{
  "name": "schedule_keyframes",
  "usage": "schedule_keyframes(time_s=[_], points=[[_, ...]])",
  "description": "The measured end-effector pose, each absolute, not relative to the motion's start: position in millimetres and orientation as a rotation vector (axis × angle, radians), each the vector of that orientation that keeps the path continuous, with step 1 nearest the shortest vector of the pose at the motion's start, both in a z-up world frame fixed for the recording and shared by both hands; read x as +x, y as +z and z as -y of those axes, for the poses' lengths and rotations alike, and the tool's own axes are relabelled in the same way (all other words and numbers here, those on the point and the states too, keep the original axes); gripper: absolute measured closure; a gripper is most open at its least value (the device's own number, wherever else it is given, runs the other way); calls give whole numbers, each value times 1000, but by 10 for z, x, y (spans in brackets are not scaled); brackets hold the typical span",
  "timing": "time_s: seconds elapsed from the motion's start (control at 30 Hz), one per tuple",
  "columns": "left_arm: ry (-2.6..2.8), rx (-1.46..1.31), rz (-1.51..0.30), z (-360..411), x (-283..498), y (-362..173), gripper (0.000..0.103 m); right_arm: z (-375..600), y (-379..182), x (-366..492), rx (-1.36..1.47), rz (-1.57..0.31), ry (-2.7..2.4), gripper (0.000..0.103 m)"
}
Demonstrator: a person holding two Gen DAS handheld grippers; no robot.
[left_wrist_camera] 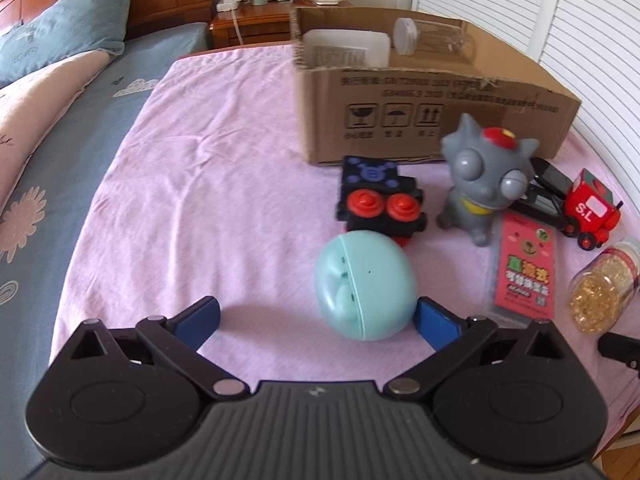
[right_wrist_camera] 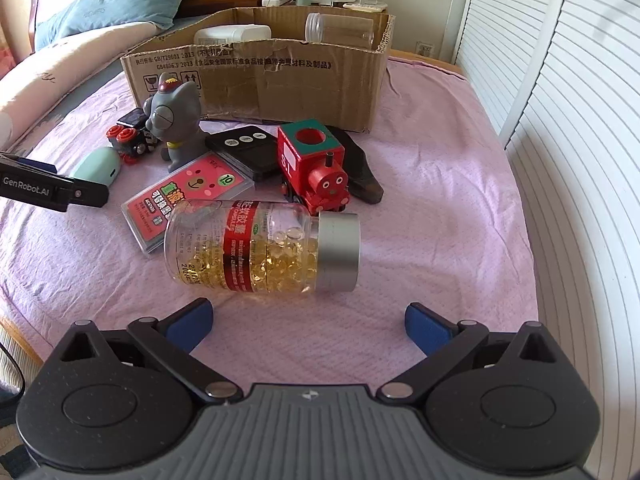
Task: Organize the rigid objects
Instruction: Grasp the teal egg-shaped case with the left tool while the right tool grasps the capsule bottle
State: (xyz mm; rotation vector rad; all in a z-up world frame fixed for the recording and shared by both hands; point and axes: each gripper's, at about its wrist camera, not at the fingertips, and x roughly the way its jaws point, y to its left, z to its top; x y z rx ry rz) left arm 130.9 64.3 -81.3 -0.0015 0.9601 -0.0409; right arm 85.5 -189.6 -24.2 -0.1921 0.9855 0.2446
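Pick-up step, nothing held yet. Left gripper (left_wrist_camera: 318, 320) spread wide, empty, low over the pink cloth (left_wrist_camera: 200, 184) on the bed; right-hand pad just beside or touching the teal egg-shaped case (left_wrist_camera: 366, 284), left-hand pad well apart from it, so case sits off-centre btwn the jaws. Right gripper (right_wrist_camera: 308, 318) also wide open and empty, lined up w/ the capsule bottle (right_wrist_camera: 260, 242) lying on its side just ahead, silver cap to the right.

Cardboard box (right_wrist_camera: 280, 84) at the back, already holding a white container (right_wrist_camera: 232, 34) and a clear jar (right_wrist_camera: 340, 28). Loose in front of it: grey cat figure (left_wrist_camera: 484, 180), black toy w/ red knobs (left_wrist_camera: 380, 200), red train (right_wrist_camera: 316, 164), pink packet (right_wrist_camera: 188, 196), black remote (right_wrist_camera: 248, 146).

Next, probably: shift left gripper rightwards to centre the case, close, lift into box. Case rounded and smooth — likely to slip or roll if pinched off-centre. Bottle may roll too; better gripped across the body.
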Motion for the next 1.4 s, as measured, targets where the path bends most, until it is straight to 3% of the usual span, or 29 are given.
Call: schedule_keyframes(time_s=[0.2,0.57,1.4], points=[[-36,19,-929,-614,1268,-795,7,1894,-248,842,-189,-967,245,0],[-119,24,-850,-362,1250,-756,48,1891,-247,846,-189,-952,259,0],[-168,53,-842,-386,1260,-752,48,1540,-135,1144,-187,-1004,272,0]])
